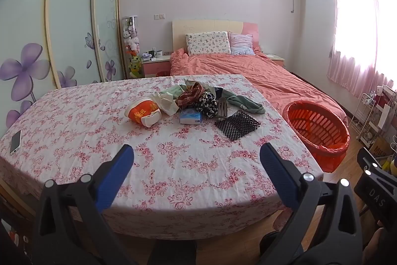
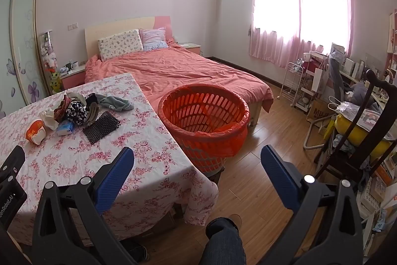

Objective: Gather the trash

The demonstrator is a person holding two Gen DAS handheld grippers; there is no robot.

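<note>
Trash, a heap of crumpled rags, an orange-and-white cup [image 1: 143, 114] and a blue tissue pack [image 1: 190, 116], lies mid-table at twelve o'clock from the spread, empty left gripper [image 1: 196, 167]; the equally wide, empty right gripper [image 2: 197, 167] sees it at ten o'clock, the orange slotted plastic basket [image 2: 203, 113] straight ahead, so the left looks nearer.

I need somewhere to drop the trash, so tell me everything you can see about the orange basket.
The orange basket is round, looks plastic, with slotted walls and a thin orange bag lining folded over its rim. It stands upright off the table's corner, in front of the bed, apparently raised on something low and dark. Only the crumpled liner shows inside.
</note>
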